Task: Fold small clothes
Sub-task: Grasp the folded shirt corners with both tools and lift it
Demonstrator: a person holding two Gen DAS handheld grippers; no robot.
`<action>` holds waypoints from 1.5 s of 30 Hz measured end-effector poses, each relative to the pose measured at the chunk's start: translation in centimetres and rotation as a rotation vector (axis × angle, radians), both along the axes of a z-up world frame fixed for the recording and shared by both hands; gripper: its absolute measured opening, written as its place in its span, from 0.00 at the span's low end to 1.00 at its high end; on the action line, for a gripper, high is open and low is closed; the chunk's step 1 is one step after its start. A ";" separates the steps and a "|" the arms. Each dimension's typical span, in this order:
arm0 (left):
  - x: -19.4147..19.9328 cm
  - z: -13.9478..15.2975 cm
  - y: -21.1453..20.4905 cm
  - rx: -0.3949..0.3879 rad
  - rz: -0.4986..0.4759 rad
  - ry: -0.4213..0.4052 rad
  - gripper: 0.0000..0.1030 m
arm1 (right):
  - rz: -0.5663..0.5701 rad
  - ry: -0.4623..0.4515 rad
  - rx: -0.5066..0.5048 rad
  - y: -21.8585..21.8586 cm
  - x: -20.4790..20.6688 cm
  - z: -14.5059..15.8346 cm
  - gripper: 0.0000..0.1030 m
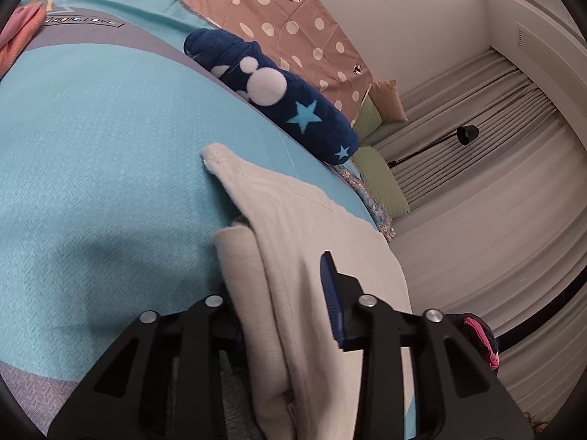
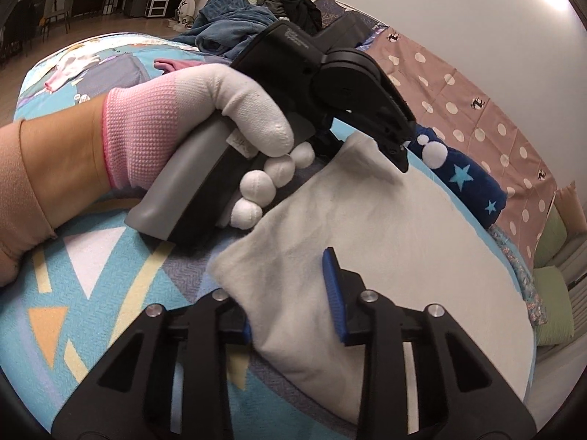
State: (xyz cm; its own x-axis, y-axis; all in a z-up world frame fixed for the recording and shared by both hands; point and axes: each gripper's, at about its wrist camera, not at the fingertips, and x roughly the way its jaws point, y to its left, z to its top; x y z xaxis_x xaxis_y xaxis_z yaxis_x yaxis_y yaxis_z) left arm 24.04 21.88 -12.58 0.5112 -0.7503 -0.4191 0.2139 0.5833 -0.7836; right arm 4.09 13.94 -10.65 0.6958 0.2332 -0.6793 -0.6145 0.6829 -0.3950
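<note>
The white garment (image 2: 385, 242) lies on the turquoise bedspread (image 1: 91, 139), its long axis running from near to far toward the navy star blanket (image 1: 279, 95). The left gripper (image 1: 290, 304) and right gripper (image 2: 293, 293) each straddle a near edge with jaws parted, cloth between the pads but not pinched

One white garment (image 2: 385, 220) lies on one bed (image 1: 91, 146). One navy starred roll (image 1: 279, 99) sits near it. Two green cushions (image 1: 381, 179) show.

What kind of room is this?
Probably a bedroom at home: a bed with a colourful bedspread, pillows by the curtains, and a pile of clothes waiting behind.
</note>
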 end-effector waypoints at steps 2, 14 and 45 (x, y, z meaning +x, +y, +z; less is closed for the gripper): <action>0.1 -0.2 0.1 -0.008 0.002 0.015 0.14 | -0.005 0.003 0.010 -0.1 0.0 0.1 0.20; 0.0 3.9 -1.6 0.049 0.029 -0.038 0.08 | -0.078 0.023 0.263 -4.2 -0.1 4.9 0.07; 3.8 11.8 -31.0 0.305 -0.122 -0.060 0.08 | -0.491 0.107 0.829 -34.6 0.7 8.8 0.07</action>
State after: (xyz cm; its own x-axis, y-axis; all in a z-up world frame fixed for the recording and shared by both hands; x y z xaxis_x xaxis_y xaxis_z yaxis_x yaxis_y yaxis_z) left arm 27.87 -9.17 -0.74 0.4553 -0.6524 -0.6059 0.3370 0.7561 -0.5609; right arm 4.83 -20.64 -1.84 0.7875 0.3665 -0.4955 -0.1912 0.9096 0.3688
